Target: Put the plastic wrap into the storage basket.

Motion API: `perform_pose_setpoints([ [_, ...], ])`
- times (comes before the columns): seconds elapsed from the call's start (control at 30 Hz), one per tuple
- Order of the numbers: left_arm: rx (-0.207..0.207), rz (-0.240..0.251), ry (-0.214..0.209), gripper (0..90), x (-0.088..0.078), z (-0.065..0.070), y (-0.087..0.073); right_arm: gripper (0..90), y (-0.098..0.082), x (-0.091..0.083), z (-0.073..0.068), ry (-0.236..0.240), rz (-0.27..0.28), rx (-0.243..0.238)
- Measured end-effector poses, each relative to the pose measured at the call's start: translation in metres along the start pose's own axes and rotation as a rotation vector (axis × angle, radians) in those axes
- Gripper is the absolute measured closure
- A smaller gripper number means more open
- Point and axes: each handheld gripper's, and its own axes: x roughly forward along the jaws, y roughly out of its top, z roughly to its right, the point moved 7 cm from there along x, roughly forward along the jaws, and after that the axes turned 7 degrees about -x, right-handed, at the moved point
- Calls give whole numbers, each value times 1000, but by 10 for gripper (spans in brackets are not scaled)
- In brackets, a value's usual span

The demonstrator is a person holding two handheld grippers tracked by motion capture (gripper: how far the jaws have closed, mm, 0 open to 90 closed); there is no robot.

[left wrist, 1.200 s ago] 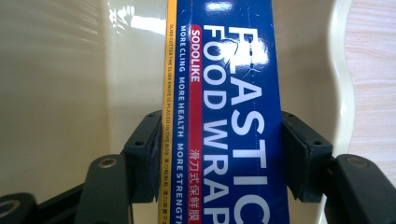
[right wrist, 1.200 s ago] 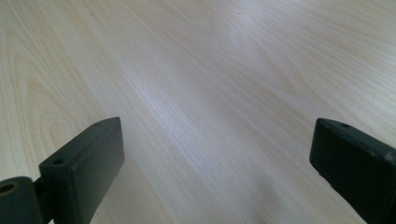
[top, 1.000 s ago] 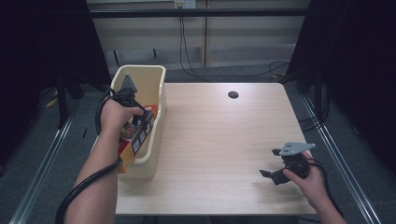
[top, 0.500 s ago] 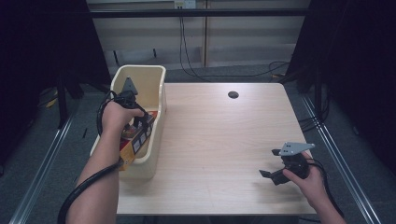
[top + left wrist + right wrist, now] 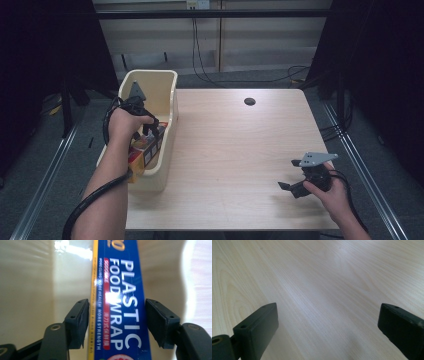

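Item: cream bin [image 5: 170, 85] at the table's [image 5: 235, 150] left edge, holding a blue plastic wrap box [image 5: 120, 315] and a further red-and-yellow carton [image 5: 145, 150]; left gripper [image 5: 116, 322] lowered into the bin, jaws set either side of the blue box, the left pad at its yellow edge, the right pad just beside the far face; whether they press yet, cannot tell; right gripper [image 5: 290, 187] low over bare wood near the table's right front, jaws spread wide, holding nothing; risks, judged: the long, slick box may pivot or slip if pinched off-centre; lifted askew, its end could catch the bin wall and drag the light bin along; the neighbouring carton may be snagged.
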Motion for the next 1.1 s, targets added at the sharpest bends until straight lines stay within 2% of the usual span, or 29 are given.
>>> perform_pose_setpoints([
  [0.03,11,29,0,372,-6,2,2,32,0,0,0,1,0,0],
  [0.07,11,36,-1,364,-9,4,2,32,0,0,0,1,0,0],
  [0.23,7,62,-14,321,-20,8,3,32,1,-1,0,0,2,0],
  [0.57,60,118,-73,268,-43,32,0,32,2,-3,0,-3,9,2],
  [0.7,99,140,-108,250,-45,43,-2,31,2,-4,1,-2,14,4],
  [0.87,136,140,-149,241,-44,58,-7,32,2,-4,0,2,12,3],
  [1.1,184,156,-169,232,-46,73,-12,32,3,-5,0,-5,15,5],
])
